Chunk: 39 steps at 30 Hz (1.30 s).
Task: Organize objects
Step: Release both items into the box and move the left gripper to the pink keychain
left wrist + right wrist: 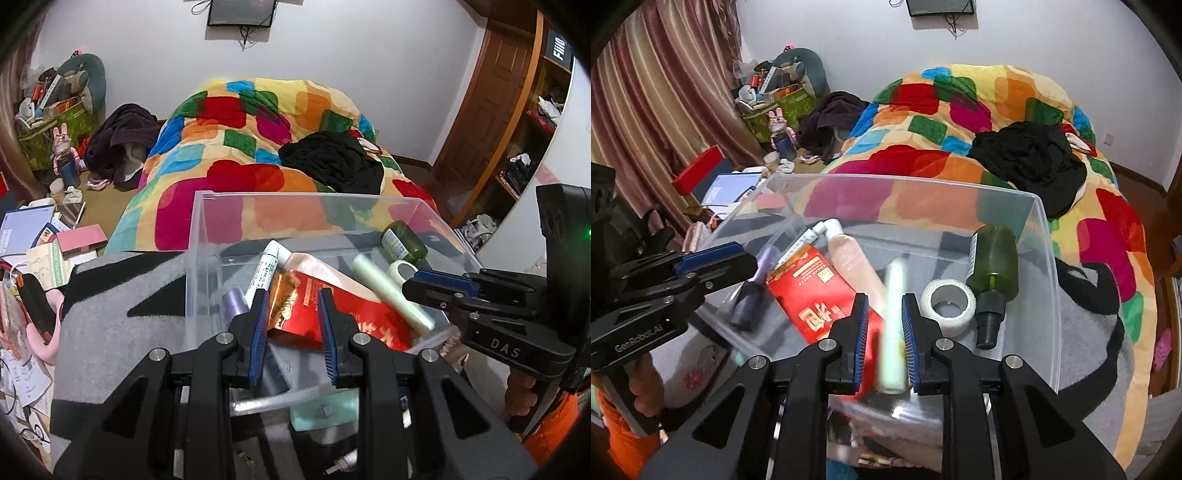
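Left wrist view
Left tool (pixel 292 295): fingers stood apart with nothing between them, poised over the near edge of the clear bin (pixel 207 225)
Clear bin: sat on a grey and black blanket (pixel 122 295) in front of the bed's patchwork quilt (pixel 236 147)
Bin contents: a red packet (pixel 343 314) lay under the left tool's tips; a white marker-like tube (pixel 264 271) and a peach bottle (pixel 325 267) lay behind it; a purple spool (pixel 234 301) sat at the left wall
Pale green tube (pixel 391 291): lay slanted across the red packet, free of both tools
Green bottle (pixel 402 242): on its side at the far right corner, a white tape roll (pixel 402 269) just beside it
Right tool (pixel 413 284): came in from the right over the bin; seen side-on, so I cannot tell its gap here

Right wrist view
Right tool (pixel 884 310): fingers parted; the pale green tube (pixel 894 325) appeared blurred between them, neither pad clearly touching it
Red packet (pixel 812 291): flat on the bin floor, left of the tube
White tape roll (pixel 947 306): flat, touching the neck of the green bottle (pixel 995 258)
Left tool (pixel 738 258): reached in over the left wall of the clear bin (pixel 1045 236), near the purple spool (pixel 764 262)
Black garment (pixel 1030 162): heaped on the quilt behind the bin
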Each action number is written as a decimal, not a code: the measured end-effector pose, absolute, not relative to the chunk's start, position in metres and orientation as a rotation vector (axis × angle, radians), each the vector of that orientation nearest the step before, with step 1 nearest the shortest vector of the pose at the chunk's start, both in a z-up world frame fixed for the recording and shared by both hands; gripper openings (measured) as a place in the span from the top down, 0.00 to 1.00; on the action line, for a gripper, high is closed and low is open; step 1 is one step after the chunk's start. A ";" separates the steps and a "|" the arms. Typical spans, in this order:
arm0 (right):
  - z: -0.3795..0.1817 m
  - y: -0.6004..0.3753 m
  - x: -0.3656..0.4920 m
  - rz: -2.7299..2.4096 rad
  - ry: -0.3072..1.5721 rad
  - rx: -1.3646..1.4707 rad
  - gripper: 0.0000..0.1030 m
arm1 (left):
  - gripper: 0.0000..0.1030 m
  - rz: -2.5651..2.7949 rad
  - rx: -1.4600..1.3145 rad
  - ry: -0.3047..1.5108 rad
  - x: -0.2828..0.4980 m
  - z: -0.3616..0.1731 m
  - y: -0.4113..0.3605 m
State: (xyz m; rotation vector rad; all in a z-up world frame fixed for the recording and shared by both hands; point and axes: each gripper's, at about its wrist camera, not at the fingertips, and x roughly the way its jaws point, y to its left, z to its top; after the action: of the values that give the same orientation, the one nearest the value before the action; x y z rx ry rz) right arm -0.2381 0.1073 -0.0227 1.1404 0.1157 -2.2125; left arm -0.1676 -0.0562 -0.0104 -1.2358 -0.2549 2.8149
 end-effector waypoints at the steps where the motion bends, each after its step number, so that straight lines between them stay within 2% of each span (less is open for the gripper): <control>1: -0.021 0.108 -0.237 -2.213 0.116 1.136 0.82 | 0.75 2.816 -1.231 -0.251 -0.165 -0.009 -0.055; 5: -0.012 0.116 -0.226 -2.230 0.126 1.097 0.75 | 0.67 2.828 -1.188 -0.225 -0.151 0.001 -0.052; 8: -0.003 0.123 -0.217 -2.249 0.127 1.058 0.68 | 0.52 2.855 -1.142 -0.198 -0.139 0.010 -0.050; 10: 0.003 0.128 -0.210 -2.260 0.125 1.032 0.62 | 0.35 2.865 -1.124 -0.195 -0.132 0.014 -0.050; 14: 0.011 0.141 -0.195 -2.283 0.112 0.984 0.52 | 0.28 2.896 -1.088 -0.171 -0.111 0.022 -0.051; 16: 0.014 0.147 -0.186 -2.292 0.111 0.969 0.48 | 0.19 2.914 -1.082 -0.160 -0.104 0.023 -0.053; 19: 0.014 0.152 -0.174 -2.297 0.108 0.959 0.42 | 0.13 2.935 -1.079 -0.152 -0.091 0.021 -0.056; 36: -0.036 0.161 -0.135 -2.233 0.105 1.079 0.36 | 0.12 2.893 -1.374 -0.145 -0.037 -0.053 -0.076; 38: -0.040 0.159 -0.134 -2.244 0.109 1.084 0.36 | 0.15 2.886 -1.381 -0.146 -0.034 -0.059 -0.076; 39: -0.040 0.158 -0.134 -2.246 0.109 1.081 0.36 | 0.23 2.880 -1.379 -0.150 -0.034 -0.061 -0.076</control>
State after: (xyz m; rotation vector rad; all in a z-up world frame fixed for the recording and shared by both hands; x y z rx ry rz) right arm -0.1338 0.1579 -0.0398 1.0815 0.1091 -2.2457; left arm -0.0339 -0.0759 -0.0613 -1.3794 -0.1502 2.8799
